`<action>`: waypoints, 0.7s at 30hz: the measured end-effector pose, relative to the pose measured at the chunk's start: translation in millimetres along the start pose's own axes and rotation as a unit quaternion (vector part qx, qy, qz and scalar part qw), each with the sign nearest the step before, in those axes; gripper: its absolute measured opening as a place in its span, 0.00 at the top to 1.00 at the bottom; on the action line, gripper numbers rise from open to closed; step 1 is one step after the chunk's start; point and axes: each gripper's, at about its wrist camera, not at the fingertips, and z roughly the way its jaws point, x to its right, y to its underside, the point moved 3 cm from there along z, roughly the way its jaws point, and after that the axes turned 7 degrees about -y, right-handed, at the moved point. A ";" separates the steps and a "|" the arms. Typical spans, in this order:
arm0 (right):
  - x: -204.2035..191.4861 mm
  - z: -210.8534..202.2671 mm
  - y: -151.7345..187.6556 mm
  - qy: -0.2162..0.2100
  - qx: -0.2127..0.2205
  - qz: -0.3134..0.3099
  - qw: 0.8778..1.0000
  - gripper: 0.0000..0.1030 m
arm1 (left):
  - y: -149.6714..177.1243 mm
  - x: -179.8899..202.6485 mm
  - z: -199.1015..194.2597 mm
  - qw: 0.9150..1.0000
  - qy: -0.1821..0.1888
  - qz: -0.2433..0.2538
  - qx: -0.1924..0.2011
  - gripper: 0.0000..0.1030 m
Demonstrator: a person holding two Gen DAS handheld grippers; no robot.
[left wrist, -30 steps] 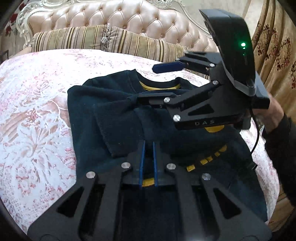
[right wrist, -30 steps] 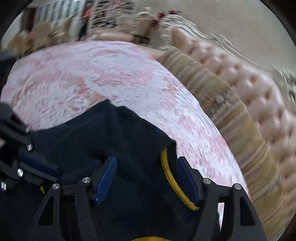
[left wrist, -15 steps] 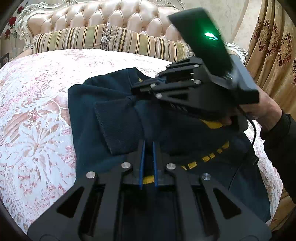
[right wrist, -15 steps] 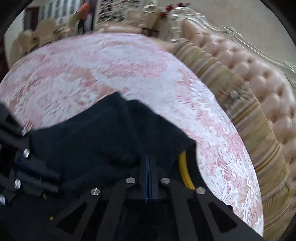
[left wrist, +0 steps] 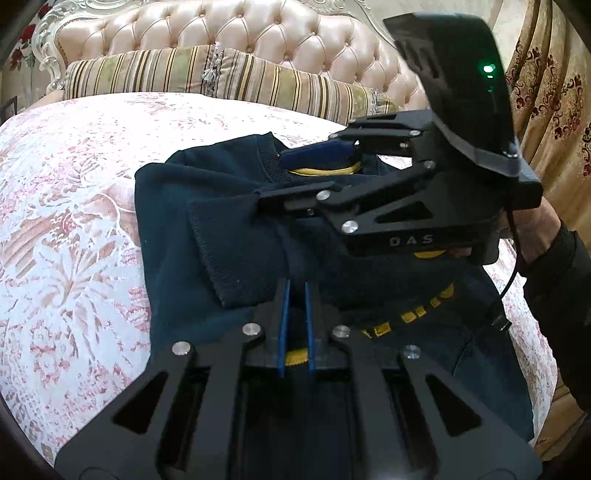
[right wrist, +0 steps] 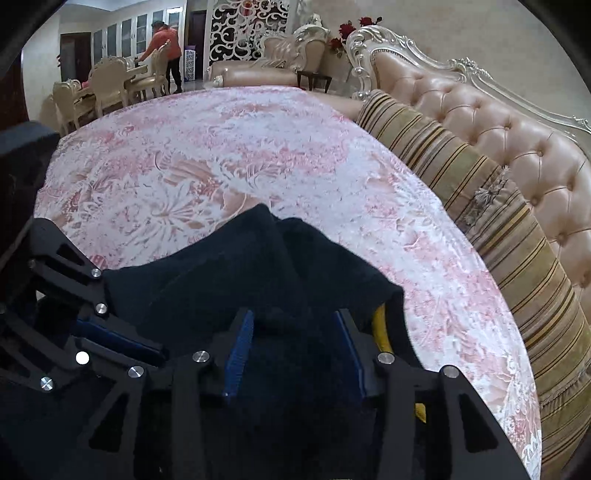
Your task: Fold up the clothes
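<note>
Garment: dark navy sweater (left wrist: pixel 236 236) lies on the bed (left wrist: pixel 74 206), atop the pink-and-white floral spread; yellow trim shows inside the collar, yellow lettering on the chest.
Fold state: one sleeve is laid across the body, its ribbed cuff toward the left edge of the left wrist view.
Left tool (left wrist: pixel 295 325): blue pads stand a narrow slit apart, pinching a fold of navy fabric with a yellow edge between them; same grip and same place as a second ago.
Right tool (right wrist: pixel 293 354): over the collar area, jaws partly apart. A second ago they stood wide, half a second ago pressed together; they have just been opening again. Navy cloth bulges up between the pads, though the pads do not appear to press on it.
Right hand (left wrist: pixel 532 225): grips the handle, dark sleeve at the wrist.
Surroundings: striped bolster (left wrist: pixel 207 74) against the tufted headboard (left wrist: pixel 229 26); patterned curtain (left wrist: pixel 554 92) at right.
Background: person in an orange top (right wrist: pixel 166 44) beside dining chairs, far across the room.
</note>
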 end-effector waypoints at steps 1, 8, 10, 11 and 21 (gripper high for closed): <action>1.9 0.7 0.3 -0.005 0.000 0.007 1.000 0.67 | -0.4 0.2 0.7 1.000 -0.001 0.001 0.000 0.91; -8.6 11.7 1.6 -0.012 -0.019 0.017 1.000 0.95 | 0.7 2.5 1.2 1.000 -0.005 0.002 -0.002 0.91; -6.3 11.7 1.9 -0.004 -0.013 0.028 0.999 0.98 | 2.1 3.8 1.2 1.000 -0.007 0.003 -0.003 0.91; -5.6 12.3 1.6 -0.002 -0.011 0.034 0.999 0.99 | 2.3 4.1 1.3 1.000 -0.008 0.004 -0.004 0.91; 8.5 -5.8 -4.3 0.038 0.040 0.105 0.993 1.00 | 6.3 6.1 3.0 1.000 -0.011 0.007 -0.012 0.91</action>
